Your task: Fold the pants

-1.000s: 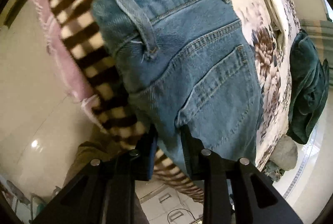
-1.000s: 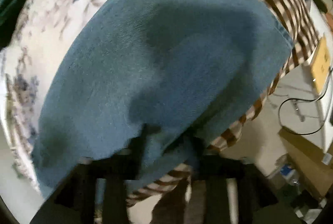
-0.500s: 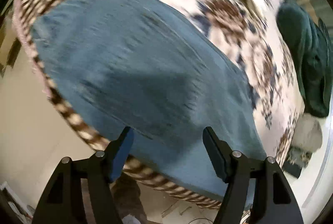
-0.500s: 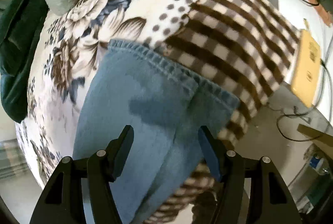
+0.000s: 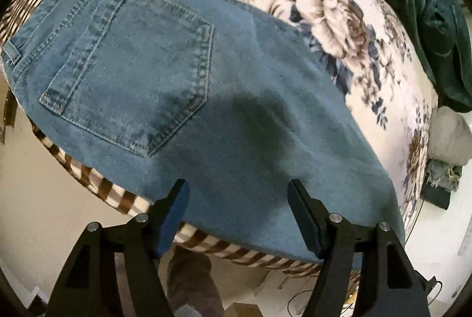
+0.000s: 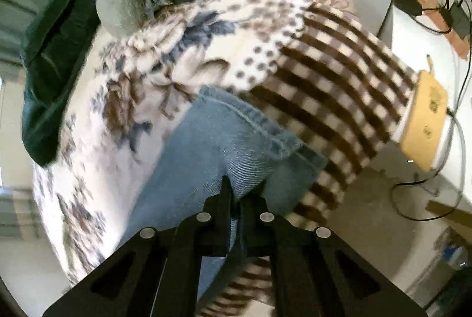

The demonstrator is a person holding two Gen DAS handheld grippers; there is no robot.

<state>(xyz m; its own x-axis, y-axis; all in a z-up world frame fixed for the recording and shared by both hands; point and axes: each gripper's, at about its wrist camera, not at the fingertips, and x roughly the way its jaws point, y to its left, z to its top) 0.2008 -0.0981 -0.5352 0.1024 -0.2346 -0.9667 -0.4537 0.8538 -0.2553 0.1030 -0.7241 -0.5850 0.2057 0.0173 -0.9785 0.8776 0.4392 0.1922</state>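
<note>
Jaws of the right gripper (image 6: 234,196) have just been closing and are now pinched together on a raised fold of the jeans (image 5: 206,98) near the hem (image 6: 250,119), so denim is clamped between them; jaws of the left gripper (image 5: 236,213) are spread wide with nothing between them, held just above the near edge of the seat area. The split is judged deliberate: the leg end is gripped so it can be carried over toward the waist, while the left side is kept free, probably to take the near edge or steady the cloth for the next fold. The jeans are laid along the near edge of a bed, on a floral blanket (image 5: 324,10) with a brown checked border (image 6: 339,98); the waistband (image 5: 17,48) is at the far left in the left wrist view, and the legs run off to the right. Blue denim, back side up, is shown with one back pocket (image 5: 132,72) and a belt loop visible, legs apparently stacked one over the other. Cloth looks mostly flat, with a shadow cast mid-thigh. A dark green garment (image 5: 421,22) is lying well apart at the far right of the bed. The fold is judged partly done.
</note>
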